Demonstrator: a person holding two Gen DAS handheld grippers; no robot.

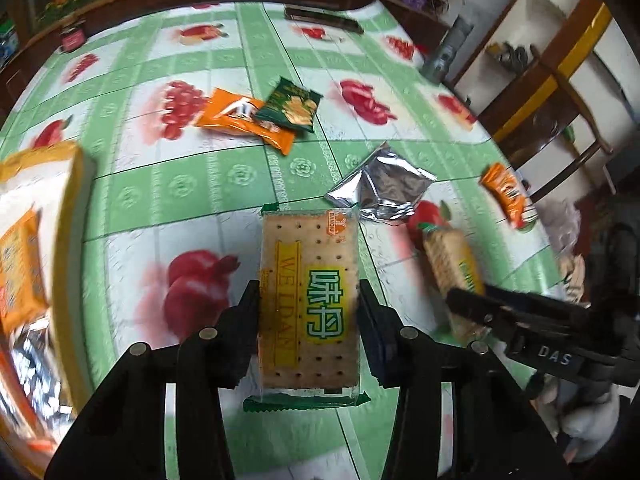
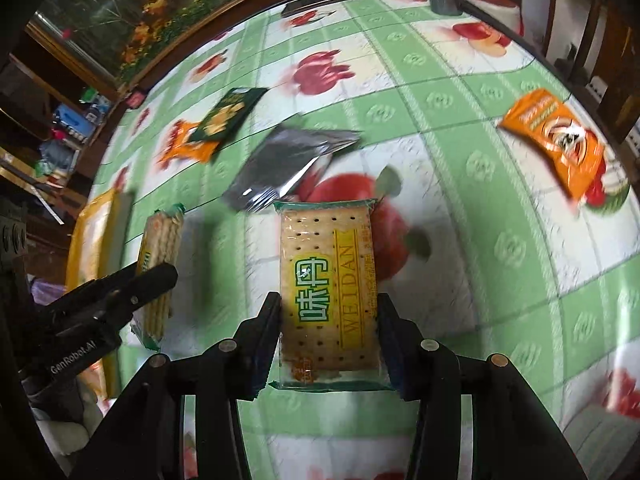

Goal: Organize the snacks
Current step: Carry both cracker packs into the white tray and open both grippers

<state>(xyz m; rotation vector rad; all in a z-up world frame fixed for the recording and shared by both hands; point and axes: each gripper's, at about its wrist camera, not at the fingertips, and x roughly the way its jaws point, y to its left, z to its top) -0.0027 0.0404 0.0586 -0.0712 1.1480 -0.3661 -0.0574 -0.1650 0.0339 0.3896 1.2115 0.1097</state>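
**A:** So what's the layout? Start big.

**B:** Biggest thing is the bench [image 1: 240,168], covered in a green-and-white checked cloth with fruit prints. At its left edge there's a big yellow snack bag [image 1: 36,208], standing up and partly cut off by the view. Then loose snacks scattered around: a crumpled silver foil packet [image 1: 380,190] near the middle, an orange snack packet [image 1: 236,118] farther back with a dark green chip packet [image 1: 290,106] lying partly on top of it, and another orange packet [image 2: 556,140] off on its own near the right edge.

**A:** And the crackers?

**B:** Two packs, both WEIDAN soda crackers in clear wrap. The left cracker pack [image 1: 308,304] sits lengthwise right between the fingers of the left tool [image 1: 308,304], label up, sticking out well past the tips. The right cracker pack [image 2: 330,292] is the same deal in the right tool [image 2: 330,308].

**A:** Actually gripped?

**B:** Yep. Each tool is closed down to the pack's width, pads pressed on both long sides, so both are clamped on their pack. Both packs look lifted off the cloth. The right pack is just in front of the foil packet in the right wrist view. The two tools are side by side, each visible in the other's camera.
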